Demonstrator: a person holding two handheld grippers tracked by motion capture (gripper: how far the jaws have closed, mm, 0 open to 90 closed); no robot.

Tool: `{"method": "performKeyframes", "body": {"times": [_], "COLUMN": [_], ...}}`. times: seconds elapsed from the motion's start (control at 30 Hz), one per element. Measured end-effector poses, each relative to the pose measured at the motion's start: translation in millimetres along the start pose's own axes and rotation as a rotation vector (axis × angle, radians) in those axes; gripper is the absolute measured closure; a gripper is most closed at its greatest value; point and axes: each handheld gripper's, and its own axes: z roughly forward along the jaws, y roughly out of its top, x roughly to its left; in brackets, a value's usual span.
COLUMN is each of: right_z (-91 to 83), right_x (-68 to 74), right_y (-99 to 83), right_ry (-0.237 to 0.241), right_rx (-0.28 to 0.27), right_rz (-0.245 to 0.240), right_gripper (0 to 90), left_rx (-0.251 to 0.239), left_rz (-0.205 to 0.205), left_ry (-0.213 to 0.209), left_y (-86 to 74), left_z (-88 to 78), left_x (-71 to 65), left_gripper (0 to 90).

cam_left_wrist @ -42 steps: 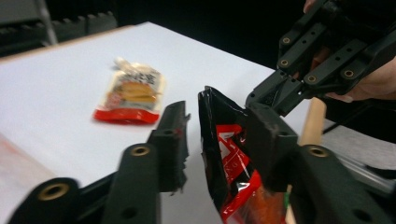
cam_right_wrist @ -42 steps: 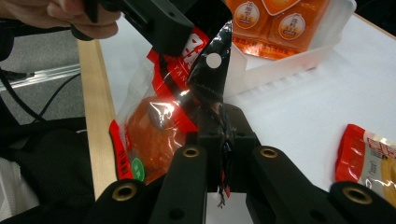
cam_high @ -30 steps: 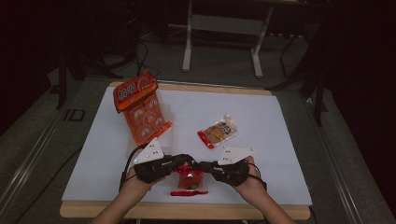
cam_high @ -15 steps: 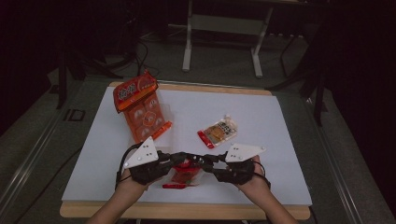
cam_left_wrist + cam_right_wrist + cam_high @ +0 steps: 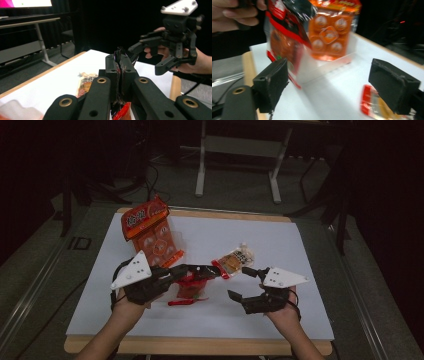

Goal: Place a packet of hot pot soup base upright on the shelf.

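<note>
Jaws: left gripper (image 5: 120, 72) pinching red packet (image 5: 190, 286) | right gripper (image 5: 245, 282) spread | tray pack (image 5: 332, 32) clearest in right gripper view

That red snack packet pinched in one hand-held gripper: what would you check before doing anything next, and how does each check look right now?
1. Left hand-held gripper clamped on the red packet: ok, jaws shut on its top edge.
2. Right hand-held gripper free to take hold: ok, jaws wide apart, nothing between them.
3. Packet lifted off the white table: cannot tell.
4. Small snack bag out of the way: not ok, it lies just beyond the right gripper.
5. Orange multipack out of the way: ok, set back on the left.
</note>
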Motion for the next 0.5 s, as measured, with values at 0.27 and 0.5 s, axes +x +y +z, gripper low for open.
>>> {"method": "performKeyframes", "body": {"times": [0.27, 0.5], "right_z": [-7.0, -7.0], "right_x": [-10.9, -14.6], "right_y": [-8.2, -14.4], "right_ry": [-0.01, -0.02], "right_rx": [0.014, 0.016], "right_rz": [0.039, 0.055], "right_gripper": [14.0, 14.3], "left_rx": [-0.018, -0.05], "left_rz": [0.017, 0.033], "left_ry": [0.067, 0.095], "left_y": [2.5, -5.5], "left_z": [-12.1, -17.5], "left_x": [25.2, 48.5], "left_gripper": [87.9, 87.8]}}
